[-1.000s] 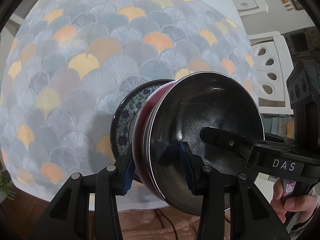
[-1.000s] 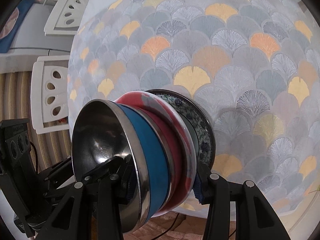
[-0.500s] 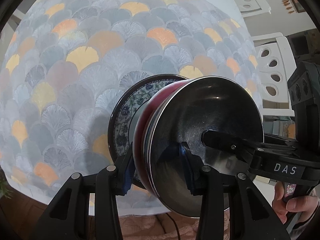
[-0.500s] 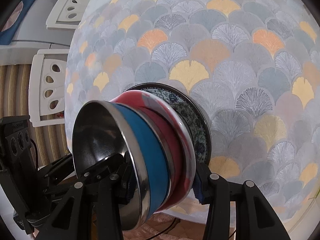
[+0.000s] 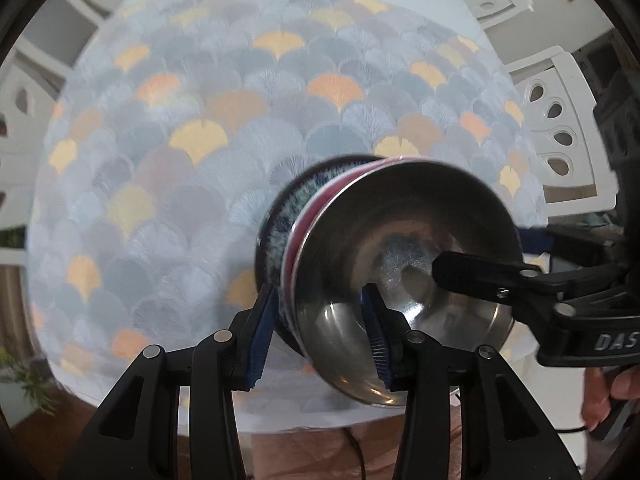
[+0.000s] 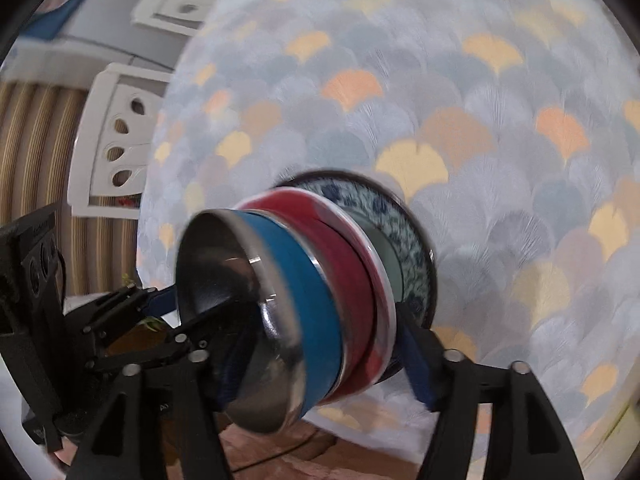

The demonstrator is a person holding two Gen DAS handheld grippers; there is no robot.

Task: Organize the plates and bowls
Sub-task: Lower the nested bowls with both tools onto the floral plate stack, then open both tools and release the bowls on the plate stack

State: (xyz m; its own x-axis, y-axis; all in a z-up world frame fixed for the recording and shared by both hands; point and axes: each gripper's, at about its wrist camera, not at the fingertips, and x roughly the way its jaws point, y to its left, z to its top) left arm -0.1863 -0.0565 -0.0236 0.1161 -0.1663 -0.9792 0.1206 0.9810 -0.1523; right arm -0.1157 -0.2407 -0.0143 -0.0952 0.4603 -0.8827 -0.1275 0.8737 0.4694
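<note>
Stack in both tools now sits farther from camera.

Fan-patterned tablecloth, white chairs around.

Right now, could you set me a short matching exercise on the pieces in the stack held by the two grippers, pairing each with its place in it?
Things:
1. steel bowl
2. blue bowl
3. red bowl
4. patterned plate

Places:
a. far end, nearest the table
b. just behind the steel bowl
c. open end, with a finger of each gripper inside
d. between the blue bowl and the plate

Pairs: 1-c, 2-b, 3-d, 4-a
</note>
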